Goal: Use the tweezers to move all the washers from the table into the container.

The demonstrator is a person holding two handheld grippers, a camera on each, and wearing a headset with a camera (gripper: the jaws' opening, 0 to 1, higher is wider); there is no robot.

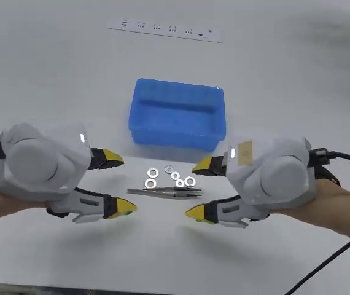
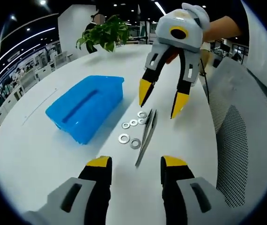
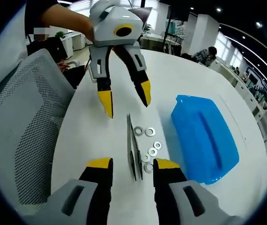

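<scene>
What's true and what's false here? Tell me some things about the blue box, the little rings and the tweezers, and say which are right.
1. The tweezers lie on the table between the two grippers. True.
2. The left gripper is holding the tweezers. False: it is open and holds nothing.
3. The washers are inside the blue container. False: they lie on the table right beside the tweezers.
4. The blue container sits farther from the person than the washers. True.
5. The right gripper is shut. False: its jaws stand apart, with nothing between them.
</scene>
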